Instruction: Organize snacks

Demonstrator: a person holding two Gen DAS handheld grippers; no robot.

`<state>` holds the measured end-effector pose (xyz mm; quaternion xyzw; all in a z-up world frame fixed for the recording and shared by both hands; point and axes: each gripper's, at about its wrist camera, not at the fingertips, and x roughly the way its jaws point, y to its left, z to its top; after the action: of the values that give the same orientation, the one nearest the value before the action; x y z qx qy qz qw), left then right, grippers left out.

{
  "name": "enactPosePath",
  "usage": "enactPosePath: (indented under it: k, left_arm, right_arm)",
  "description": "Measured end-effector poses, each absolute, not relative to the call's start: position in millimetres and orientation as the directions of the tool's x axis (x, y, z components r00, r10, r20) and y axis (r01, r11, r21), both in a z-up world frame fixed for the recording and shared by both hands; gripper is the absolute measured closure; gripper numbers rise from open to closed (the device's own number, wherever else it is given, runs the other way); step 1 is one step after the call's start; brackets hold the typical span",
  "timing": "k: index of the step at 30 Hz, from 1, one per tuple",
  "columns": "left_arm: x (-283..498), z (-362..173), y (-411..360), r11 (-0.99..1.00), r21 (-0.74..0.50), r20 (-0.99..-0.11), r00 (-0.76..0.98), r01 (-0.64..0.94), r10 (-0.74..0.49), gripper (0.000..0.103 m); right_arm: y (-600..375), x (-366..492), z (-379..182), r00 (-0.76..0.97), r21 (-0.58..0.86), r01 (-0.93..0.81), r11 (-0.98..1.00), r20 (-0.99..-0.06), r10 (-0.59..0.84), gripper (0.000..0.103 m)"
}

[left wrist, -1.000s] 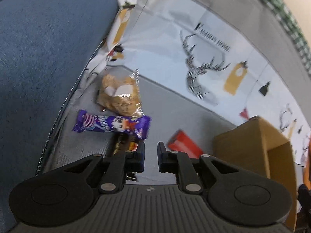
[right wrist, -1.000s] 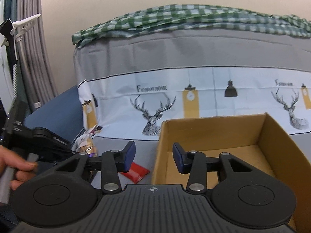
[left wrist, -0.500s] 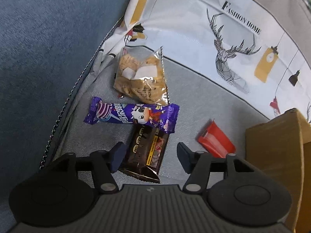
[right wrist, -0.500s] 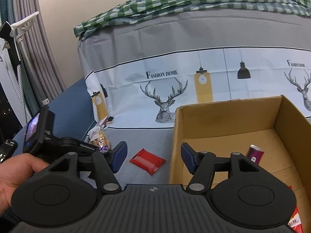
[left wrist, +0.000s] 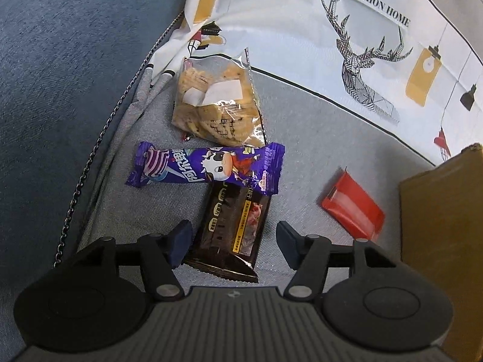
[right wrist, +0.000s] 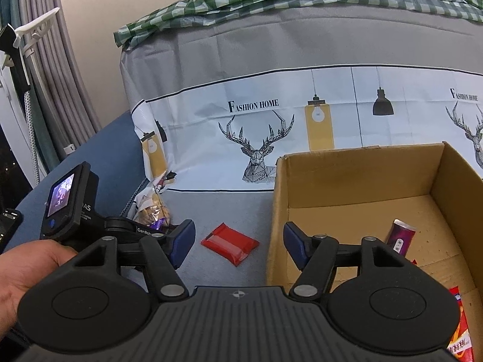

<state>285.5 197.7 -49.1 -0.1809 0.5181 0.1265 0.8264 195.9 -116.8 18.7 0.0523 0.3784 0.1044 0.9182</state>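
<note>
Dark snack bar [left wrist: 232, 229] flat on grey cover [left wrist: 317, 157], near end between the jaws of left hand-held gripper [left wrist: 231, 246] — just opened, not yet gripping. Right hand-held gripper [right wrist: 238, 247] also opened, empty — by cardboard box [right wrist: 356, 187], probably the destination.

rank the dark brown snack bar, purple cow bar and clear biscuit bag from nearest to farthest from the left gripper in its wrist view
1. dark brown snack bar, between the open jaws of the left gripper
2. purple cow bar, lying across just beyond it
3. clear biscuit bag, farthest, by the printed cover
</note>
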Motion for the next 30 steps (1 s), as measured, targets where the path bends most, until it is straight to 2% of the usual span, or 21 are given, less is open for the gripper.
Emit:
enactPosePath:
  k: [1, 3, 6, 14, 20, 22, 24, 30]
  left_arm:
    - [285.5, -48.9, 197.0, 0.906, -0.161, -0.902, 0.430, -0.392, 0.025, 0.039]
    - [285.1, -48.3, 196.6, 0.913, -0.151, -0.902, 0.430, -0.379, 0.029, 0.057]
    - [281.4, -46.1, 198.3, 0.910, -0.190, -0.899, 0.437, -0.367, -0.012, 0.060]
    - [254.1, -37.6, 208.2, 0.883, -0.267, -0.902, 0.423, -0.386, -0.087, 0.061]
    - [245.8, -36.0, 208.1, 0.915, -0.211, -0.916, 0.397, -0.343, -0.062, 0.059]
    - [246.5, -36.4, 206.8, 0.921, -0.197, -0.916, 0.398, -0.337, -0.051, 0.056]
    - [248.8, -37.7, 205.2, 0.923, -0.193, -0.916, 0.397, -0.332, -0.049, 0.049]
    - [258.8, -44.0, 201.3, 0.925, -0.189, -0.921, 0.387, -0.329, -0.051, 0.048]
  right_arm:
    - [-116.7, 196.1, 18.4, 0.693, 0.171, -0.154, 0.973, -0.683, 0.230, 0.036]
    - [-115.6, 195.9, 16.9, 0.693, 0.160, -0.157, 0.975, -0.685, 0.224, 0.036]
    - [-111.7, 195.4, 13.7, 0.691, 0.147, -0.158, 0.976, -0.690, 0.215, 0.036]
    - [-95.6, 188.2, 9.3, 0.695, 0.108, -0.179, 0.978, -0.690, 0.203, 0.036]
    - [-85.4, 181.3, 4.2, 0.679, 0.088, -0.188, 0.978, -0.708, 0.194, 0.036]
    - [-81.4, 179.2, 2.2, 0.674, 0.079, -0.189, 0.979, -0.714, 0.188, 0.036]
    - [-77.4, 177.8, 0.6, 0.670, 0.071, -0.190, 0.979, -0.719, 0.183, 0.036]
    - [-66.5, 172.5, -2.9, 0.671, 0.056, -0.191, 0.980, -0.721, 0.172, 0.036]
